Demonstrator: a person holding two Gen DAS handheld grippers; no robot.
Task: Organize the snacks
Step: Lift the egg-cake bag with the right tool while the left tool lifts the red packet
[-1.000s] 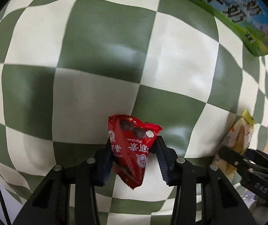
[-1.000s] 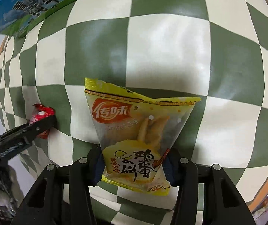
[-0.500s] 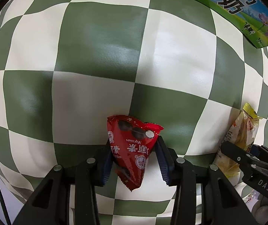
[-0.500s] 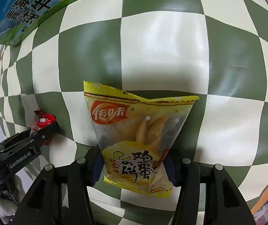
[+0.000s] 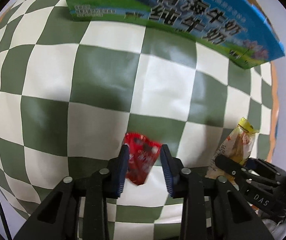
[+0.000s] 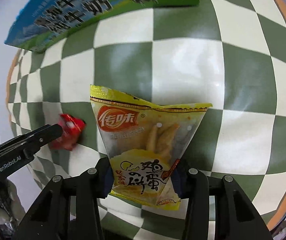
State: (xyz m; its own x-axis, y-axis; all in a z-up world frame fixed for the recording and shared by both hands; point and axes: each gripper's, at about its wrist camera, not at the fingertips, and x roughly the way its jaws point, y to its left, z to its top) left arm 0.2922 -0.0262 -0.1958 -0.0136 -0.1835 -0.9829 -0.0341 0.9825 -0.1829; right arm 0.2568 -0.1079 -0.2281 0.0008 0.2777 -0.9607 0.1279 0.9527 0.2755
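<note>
My left gripper [image 5: 144,150] is shut on a small red snack packet [image 5: 141,160] and holds it above the green and white checked cloth [image 5: 107,80]. My right gripper [image 6: 143,164] is shut on a yellow egg-biscuit packet [image 6: 143,140]. In the right wrist view the left gripper and the red packet [image 6: 68,132] show at the left. In the left wrist view the yellow packet [image 5: 237,148] and the right gripper show at the right. A blue and green milk carton box [image 5: 183,14] stands at the far side of the cloth.
The box also shows at the top left of the right wrist view [image 6: 79,8]. An orange table edge [image 5: 275,92] runs along the right of the cloth, with a pale wall beyond it.
Both grippers have pulled back and tilted up with their packets. The milk box now fills much more of the top of both views.
</note>
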